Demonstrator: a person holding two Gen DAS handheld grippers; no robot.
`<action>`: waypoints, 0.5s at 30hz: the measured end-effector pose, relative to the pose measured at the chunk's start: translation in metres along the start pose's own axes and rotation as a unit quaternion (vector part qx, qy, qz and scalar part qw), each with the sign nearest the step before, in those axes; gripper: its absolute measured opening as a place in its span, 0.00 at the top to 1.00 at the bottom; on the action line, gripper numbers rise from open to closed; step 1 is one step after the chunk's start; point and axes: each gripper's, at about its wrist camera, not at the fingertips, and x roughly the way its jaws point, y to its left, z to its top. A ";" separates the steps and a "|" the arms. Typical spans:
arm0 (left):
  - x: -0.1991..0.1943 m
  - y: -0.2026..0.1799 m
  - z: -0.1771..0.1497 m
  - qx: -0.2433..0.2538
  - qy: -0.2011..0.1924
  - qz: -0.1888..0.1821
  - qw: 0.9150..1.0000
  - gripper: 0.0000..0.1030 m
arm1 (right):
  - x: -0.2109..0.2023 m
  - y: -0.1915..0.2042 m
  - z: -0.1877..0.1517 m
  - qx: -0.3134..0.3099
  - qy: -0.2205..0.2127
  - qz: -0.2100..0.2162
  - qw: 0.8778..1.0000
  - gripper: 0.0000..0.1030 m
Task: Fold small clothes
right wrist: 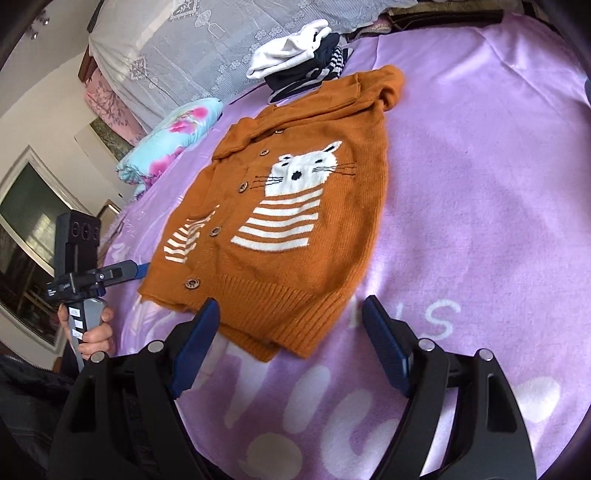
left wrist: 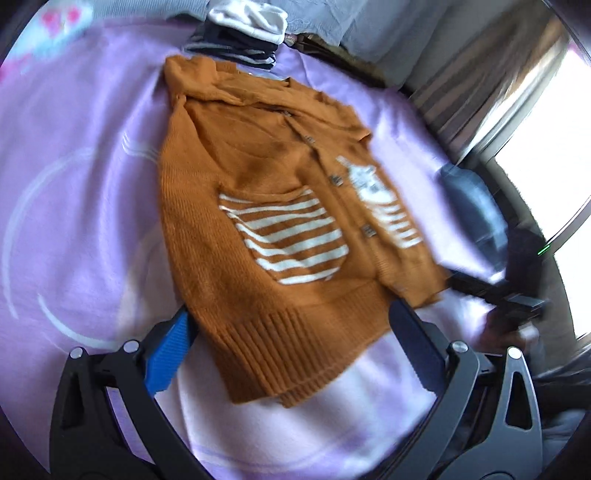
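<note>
A small orange knit cardigan (left wrist: 266, 206) with a white cat, white stripes and wooden buttons lies flat on the lilac blanket, sleeves folded in. My left gripper (left wrist: 291, 325) is open, its jaws on either side of the ribbed hem's left corner, low over the blanket. My right gripper (right wrist: 291, 317) is open, jaws astride the hem's right corner of the cardigan (right wrist: 295, 192). The left gripper also shows in the right wrist view (right wrist: 125, 271), held in a hand. The right gripper shows in the left wrist view (left wrist: 476, 284), at the hem's right edge.
A stack of folded clothes, white on top of dark striped ones (right wrist: 306, 59) (left wrist: 243, 33), sits beyond the cardigan's collar. A rolled floral quilt (right wrist: 170, 140) lies at the blanket's edge. The lilac blanket (right wrist: 480, 184) spreads around. A bright window (left wrist: 546, 177) is at right.
</note>
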 end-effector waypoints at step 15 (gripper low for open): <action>-0.001 0.024 0.003 -0.056 0.014 -0.104 0.993 0.03 | 0.007 -0.013 0.005 0.056 0.023 0.071 0.996 0.47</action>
